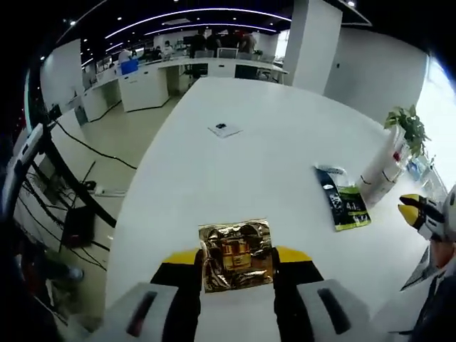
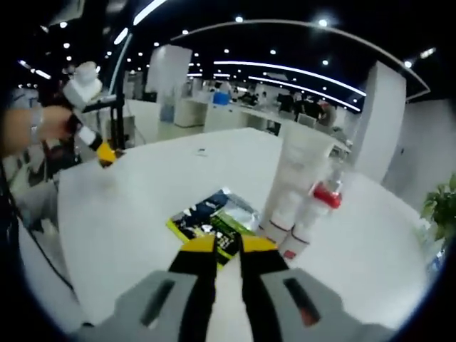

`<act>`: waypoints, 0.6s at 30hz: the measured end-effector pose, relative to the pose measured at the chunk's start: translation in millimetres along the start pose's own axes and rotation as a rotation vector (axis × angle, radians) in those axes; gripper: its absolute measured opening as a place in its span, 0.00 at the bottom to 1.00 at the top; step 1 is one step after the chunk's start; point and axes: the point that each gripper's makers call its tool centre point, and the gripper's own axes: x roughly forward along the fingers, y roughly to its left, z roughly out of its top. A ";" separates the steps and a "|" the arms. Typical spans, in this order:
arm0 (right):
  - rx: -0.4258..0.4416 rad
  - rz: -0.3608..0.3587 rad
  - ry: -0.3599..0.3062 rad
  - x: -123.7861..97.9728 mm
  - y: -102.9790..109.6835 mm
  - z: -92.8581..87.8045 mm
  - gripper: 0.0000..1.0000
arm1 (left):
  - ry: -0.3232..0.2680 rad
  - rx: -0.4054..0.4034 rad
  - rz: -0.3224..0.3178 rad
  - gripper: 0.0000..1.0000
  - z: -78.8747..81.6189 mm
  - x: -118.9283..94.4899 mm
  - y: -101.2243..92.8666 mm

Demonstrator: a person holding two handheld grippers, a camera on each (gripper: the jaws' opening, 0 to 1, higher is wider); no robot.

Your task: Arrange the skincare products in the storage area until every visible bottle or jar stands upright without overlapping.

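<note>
My left gripper (image 1: pixel 236 258) is shut on a crinkled gold foil packet (image 1: pixel 236 249), held low over the near end of the white table (image 1: pixel 235 171). Two white tubes (image 1: pixel 385 167) stand upright at the right, with a flat black-and-green sachet (image 1: pixel 342 199) lying beside them. The right gripper view shows a tall white tube (image 2: pixel 299 174) and a smaller bottle with a red cap (image 2: pixel 322 206), both standing and close together. The sachet (image 2: pixel 212 217) lies just beyond my right gripper (image 2: pixel 228 244), whose jaws are together with nothing between them.
A small dark item on a white card (image 1: pixel 224 129) lies mid-table. A potted plant (image 1: pixel 407 125) stands behind the tubes. A hand (image 2: pixel 43 125) holds the left gripper (image 2: pixel 105 152) over the table's far left edge. Desks, cables and people fill the office around.
</note>
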 end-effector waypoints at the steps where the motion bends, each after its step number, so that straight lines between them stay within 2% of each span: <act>1: 0.004 -0.001 0.001 -0.7 -0.7 -0.6 0.11 | -0.003 0.007 -0.004 0.40 3.2 2.1 -3.0; 8: 0.026 -0.026 0.019 -10.1 -13.2 -11.9 0.11 | -0.040 0.042 -0.046 0.40 27.2 17.4 -32.7; 18: 0.068 -0.040 0.042 -22.1 -22.3 -25.7 0.11 | 0.007 0.079 -0.087 0.40 47.4 49.1 -66.7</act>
